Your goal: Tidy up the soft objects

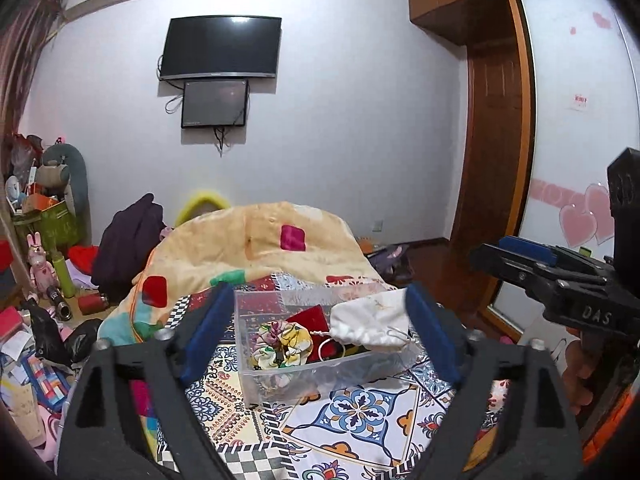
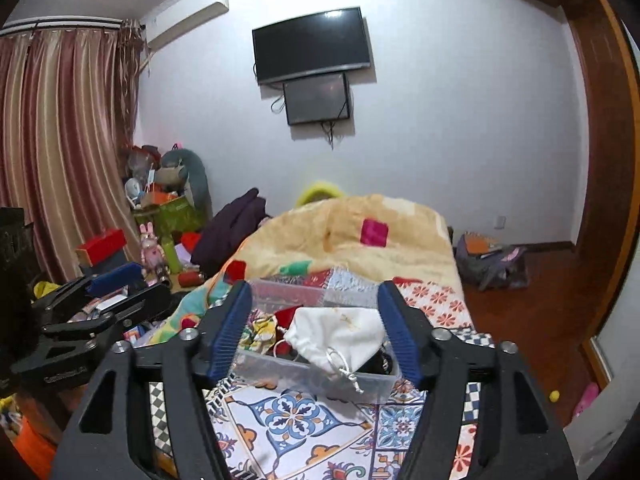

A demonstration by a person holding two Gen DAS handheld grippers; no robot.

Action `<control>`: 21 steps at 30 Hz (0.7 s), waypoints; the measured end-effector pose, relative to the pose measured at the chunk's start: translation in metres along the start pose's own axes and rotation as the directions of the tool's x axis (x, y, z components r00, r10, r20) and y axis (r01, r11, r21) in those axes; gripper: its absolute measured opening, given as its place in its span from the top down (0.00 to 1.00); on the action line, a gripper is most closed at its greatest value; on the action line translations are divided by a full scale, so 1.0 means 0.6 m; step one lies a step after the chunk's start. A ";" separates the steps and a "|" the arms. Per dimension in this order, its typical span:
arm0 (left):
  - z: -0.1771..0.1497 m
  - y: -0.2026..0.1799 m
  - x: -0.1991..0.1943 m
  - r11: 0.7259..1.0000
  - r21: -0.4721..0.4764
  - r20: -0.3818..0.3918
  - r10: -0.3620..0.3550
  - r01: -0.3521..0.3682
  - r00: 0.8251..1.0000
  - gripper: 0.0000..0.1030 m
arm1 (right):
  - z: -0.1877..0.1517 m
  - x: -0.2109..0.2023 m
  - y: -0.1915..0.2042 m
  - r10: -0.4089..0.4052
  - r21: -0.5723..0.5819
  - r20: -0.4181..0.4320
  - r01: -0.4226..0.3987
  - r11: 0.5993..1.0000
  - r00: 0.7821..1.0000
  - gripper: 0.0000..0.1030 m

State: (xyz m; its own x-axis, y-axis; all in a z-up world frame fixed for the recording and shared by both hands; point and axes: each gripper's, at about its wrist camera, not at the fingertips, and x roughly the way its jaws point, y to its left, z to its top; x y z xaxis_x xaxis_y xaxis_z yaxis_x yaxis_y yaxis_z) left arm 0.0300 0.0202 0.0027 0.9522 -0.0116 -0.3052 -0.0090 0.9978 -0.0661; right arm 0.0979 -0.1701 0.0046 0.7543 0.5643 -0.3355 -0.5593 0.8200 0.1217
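Note:
A clear plastic box [image 1: 280, 378] stands on the patterned bedspread [image 1: 360, 412]. In it lie a white drawstring pouch [image 1: 370, 326], a floral scrunchie [image 1: 280, 344] and a red pouch [image 1: 310, 316]. My left gripper [image 1: 316, 332] is open and empty, its blue pads on either side of the box, held short of it. My right gripper [image 2: 316, 328] is open and empty, facing the same box [image 2: 312, 376] and white pouch [image 2: 340, 336]. Each gripper shows at the edge of the other's view: the right one [image 1: 520, 256], the left one [image 2: 116, 276].
A yellow patchwork quilt [image 1: 256, 240] is bunched behind the box. Dark clothing [image 1: 128, 244] lies at the left. Cluttered boxes and toys [image 1: 44, 232] fill the left floor. A wooden wardrobe [image 1: 492, 160] and a bag [image 2: 492, 260] stand at the right.

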 end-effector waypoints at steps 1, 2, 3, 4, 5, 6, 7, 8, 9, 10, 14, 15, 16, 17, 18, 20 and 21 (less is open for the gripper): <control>-0.001 0.002 -0.002 1.000 -0.006 0.005 0.001 -0.001 1.000 0.06 | 0.000 -0.003 0.003 -0.007 -0.008 0.011 0.007 1.000 1.000 0.29; -0.001 0.004 -0.003 1.000 -0.010 0.008 0.002 -0.002 1.000 0.05 | 0.000 -0.004 0.005 -0.015 -0.016 0.023 0.015 1.000 1.000 0.24; -0.001 0.006 -0.003 1.000 -0.014 0.008 0.003 -0.003 1.000 0.05 | -0.001 -0.007 0.008 -0.021 -0.023 0.034 0.022 1.000 0.999 0.20; -0.002 0.009 -0.002 1.000 -0.018 0.006 0.002 -0.002 1.000 0.05 | -0.001 -0.008 0.010 -0.026 -0.030 0.045 0.027 0.999 0.999 0.19; -0.002 0.011 -0.001 1.000 -0.023 0.003 0.001 -0.001 1.000 0.05 | -0.001 -0.008 0.011 -0.026 -0.032 0.049 0.027 0.999 0.998 0.18; -0.003 0.012 -0.001 1.000 -0.026 0.001 0.000 0.000 1.000 0.05 | -0.001 -0.006 0.012 -0.021 -0.033 0.050 0.023 0.999 0.999 0.18; -0.005 0.012 -0.002 1.000 -0.028 0.001 0.002 -0.002 1.000 0.04 | -0.002 -0.007 0.013 -0.019 -0.031 0.051 0.020 0.999 0.999 0.17; -0.005 0.013 -0.001 1.000 -0.027 0.001 0.006 -0.006 1.000 0.04 | -0.003 -0.005 0.012 -0.016 -0.028 0.051 0.017 0.999 0.999 0.16; -0.005 0.012 -0.001 1.000 -0.025 0.003 0.011 -0.011 1.000 0.04 | -0.005 -0.006 0.012 -0.016 -0.026 0.050 0.017 1.000 0.999 0.15; -0.005 0.011 -0.002 1.000 -0.022 0.005 0.015 -0.015 1.000 0.04 | -0.007 -0.008 0.010 -0.015 -0.025 0.050 0.017 1.000 0.999 0.15; -0.007 0.007 -0.004 1.000 -0.013 0.010 0.021 -0.021 1.000 0.04 | -0.011 -0.011 0.012 -0.012 -0.023 0.047 0.014 1.000 0.999 0.15; -0.007 0.006 -0.003 1.000 -0.009 0.010 0.023 -0.023 1.000 0.04 | -0.013 -0.013 0.013 -0.011 -0.024 0.047 0.012 1.000 0.999 0.15; -0.008 0.004 -0.003 1.000 -0.005 0.011 0.026 -0.026 1.000 0.04 | -0.013 -0.014 0.013 -0.009 -0.024 0.047 0.011 1.000 0.999 0.15; -0.008 0.003 -0.004 1.000 -0.001 0.013 0.028 -0.028 1.000 0.04 | -0.013 -0.014 0.014 -0.010 -0.024 0.047 0.011 1.000 0.999 0.15; -0.009 0.001 -0.005 1.000 0.004 0.014 0.029 -0.029 0.999 0.04 | -0.012 -0.014 0.014 -0.009 -0.024 0.046 0.010 1.000 0.999 0.15; -0.009 -0.001 -0.005 0.999 0.010 0.014 0.030 -0.030 0.999 0.03 | -0.013 -0.014 0.014 -0.007 -0.023 0.046 0.008 1.000 0.999 0.15; -0.010 -0.002 -0.005 0.999 0.011 0.014 0.030 -0.030 0.999 0.03 | -0.014 -0.014 0.014 -0.007 -0.022 0.047 0.008 1.000 0.999 0.15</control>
State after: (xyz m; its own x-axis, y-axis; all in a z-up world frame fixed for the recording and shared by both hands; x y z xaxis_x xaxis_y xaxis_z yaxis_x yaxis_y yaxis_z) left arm 0.0252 0.0189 -0.0017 0.9558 0.0195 -0.2932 -0.0345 0.9984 -0.0459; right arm 0.0837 -0.1686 0.0007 0.7735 0.5622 -0.2925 -0.5604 0.8223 0.0985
